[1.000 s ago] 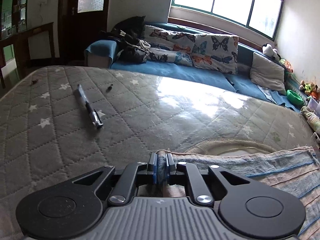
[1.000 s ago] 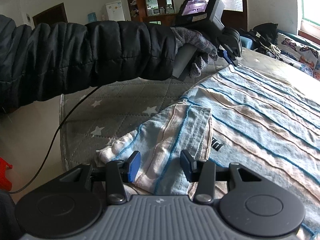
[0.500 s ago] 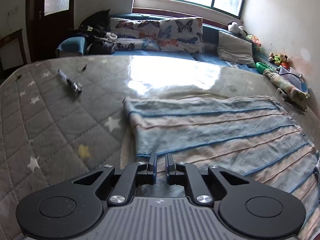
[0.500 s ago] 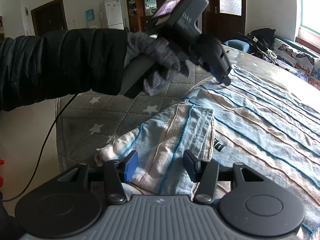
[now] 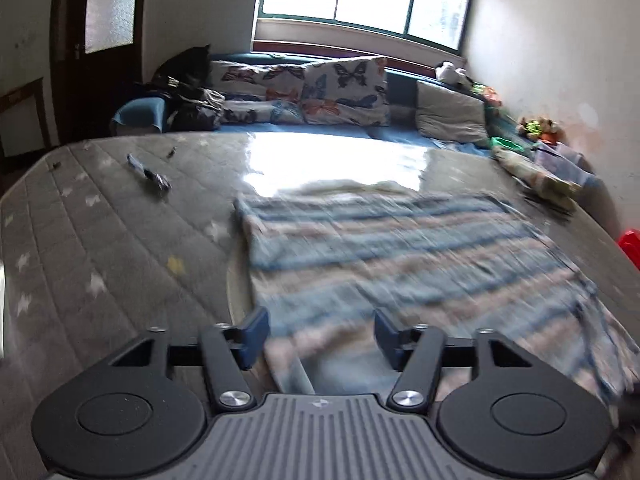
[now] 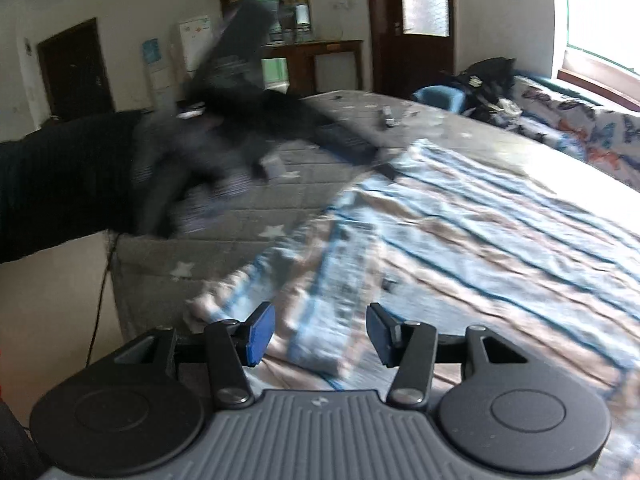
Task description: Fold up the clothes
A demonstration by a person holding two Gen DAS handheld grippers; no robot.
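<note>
Striped garment point(image 5: 400, 256) spread flat across the middle of the mattress point(image 5: 100, 248), pale blue and beige bands running left to right in the left wrist view; near edge doubled into a thicker folded strip at lower centre of the right wrist view. Soft, light, limp cloth: likely to sag and drag rather than hold shape, so best pinched at a corner or along the doubled hem, where two layers give the pads something to bite. Left tool point(image 5: 320, 340) released, jaws just opened wide, cloth lying below the gap but not pressed by either pad. Right tool point(image 6: 320, 336) likewise apart, hovering over the folded strip, nothing clenched. Left arm in a dark sleeve point(image 6: 60, 192) blurred at upper left of the right wrist view. Pen point(image 5: 149, 176) lying well apart, upper left.
</note>
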